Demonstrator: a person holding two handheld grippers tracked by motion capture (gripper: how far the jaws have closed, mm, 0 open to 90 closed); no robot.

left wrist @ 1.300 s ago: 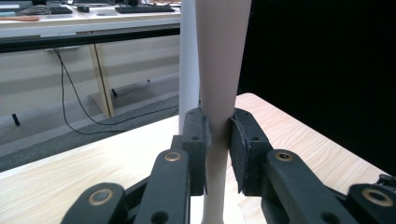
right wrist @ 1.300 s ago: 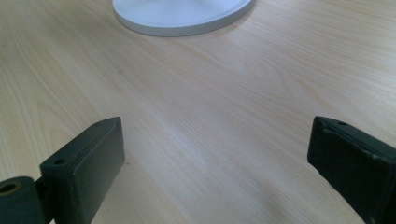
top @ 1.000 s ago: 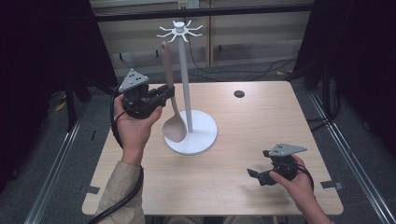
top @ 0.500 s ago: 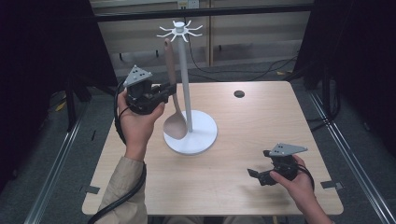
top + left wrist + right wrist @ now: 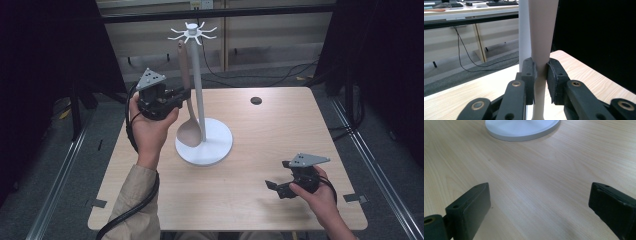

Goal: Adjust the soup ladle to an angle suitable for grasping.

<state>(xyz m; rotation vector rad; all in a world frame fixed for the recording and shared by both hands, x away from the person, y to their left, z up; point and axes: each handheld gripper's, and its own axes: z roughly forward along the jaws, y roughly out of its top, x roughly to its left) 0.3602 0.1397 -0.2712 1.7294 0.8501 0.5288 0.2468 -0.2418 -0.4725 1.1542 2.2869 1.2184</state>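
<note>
Your surface (image 5: pixel 240 200) is a light wood-grain top with rounded corners, sitting on a grey floor (image 5: pixel 65 165). 2 things sit directly on it. The round white base (image 5: pixel 217 145) of the stand rests left of centre, flat on the wood; in the right gripper view you see its rim (image 5: pixel 524 131) at the top edge. A small dark round disc (image 5: pixel 256 100) lies near the far edge, well apart from the base. Grey tape tabs (image 5: pixel 98 203) mark the near corners.
</note>
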